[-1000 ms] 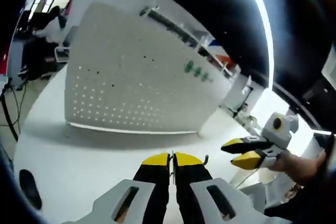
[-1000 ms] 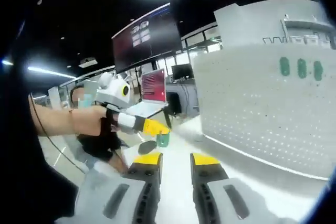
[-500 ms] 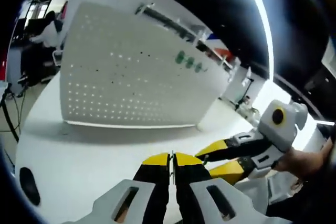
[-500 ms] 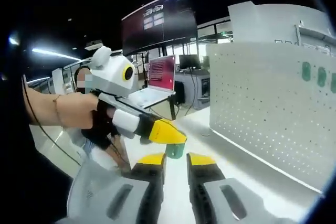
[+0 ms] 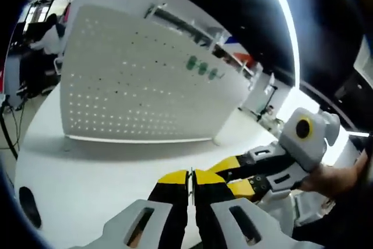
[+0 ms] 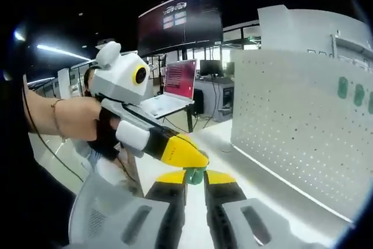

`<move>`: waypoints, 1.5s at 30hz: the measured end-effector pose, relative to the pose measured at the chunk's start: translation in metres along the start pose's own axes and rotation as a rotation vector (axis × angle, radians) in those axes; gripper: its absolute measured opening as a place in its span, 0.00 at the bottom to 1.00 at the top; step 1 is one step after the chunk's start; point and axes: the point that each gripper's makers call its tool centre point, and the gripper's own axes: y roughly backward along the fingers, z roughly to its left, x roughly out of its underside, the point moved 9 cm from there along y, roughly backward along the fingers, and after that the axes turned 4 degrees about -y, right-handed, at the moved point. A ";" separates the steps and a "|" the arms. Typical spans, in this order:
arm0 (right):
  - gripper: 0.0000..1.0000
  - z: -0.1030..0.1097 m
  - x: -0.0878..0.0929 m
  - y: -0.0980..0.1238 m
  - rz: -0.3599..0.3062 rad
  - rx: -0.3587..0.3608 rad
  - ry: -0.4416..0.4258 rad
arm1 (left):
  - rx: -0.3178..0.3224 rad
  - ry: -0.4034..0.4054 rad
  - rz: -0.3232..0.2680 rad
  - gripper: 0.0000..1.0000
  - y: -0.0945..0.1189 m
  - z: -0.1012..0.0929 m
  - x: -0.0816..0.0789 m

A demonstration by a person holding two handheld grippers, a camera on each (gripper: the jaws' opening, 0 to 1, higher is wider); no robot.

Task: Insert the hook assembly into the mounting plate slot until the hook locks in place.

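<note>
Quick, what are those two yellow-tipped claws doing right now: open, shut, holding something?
Left gripper: jaws shut together; nothing visibly between them.
Right gripper: jaws closing around a small green piece.

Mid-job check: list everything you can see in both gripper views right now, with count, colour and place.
Pegboard: one, white, perforated, standing upright on the table.
Green pieces: three, on the pegboard's upper part.
Table: one, white, under the pegboard.
Green hook part: one, between the right gripper's tips, beside the left gripper's tip.
Laptop: one, open, reddish screen, background desk.
Wall screen: one, dark, background.
Left gripper: yellow tips, jaws together.
Right gripper: yellow tips, around the green part.
Hand: one, holding the left gripper.
</note>
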 end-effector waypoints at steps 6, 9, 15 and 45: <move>0.05 -0.001 -0.002 -0.001 -0.003 0.006 0.001 | 0.003 0.004 -0.005 0.01 -0.002 0.000 -0.002; 0.04 -0.001 -0.003 -0.002 -0.001 0.014 0.017 | 0.011 0.005 -0.010 0.01 -0.002 -0.001 -0.003; 0.02 -0.003 -0.003 -0.004 0.004 0.014 0.022 | 0.013 0.034 -0.023 0.01 0.000 0.000 0.000; 0.00 -0.007 -0.014 0.005 -0.050 0.070 -0.007 | 0.105 -0.108 -0.196 0.55 0.019 0.003 -0.005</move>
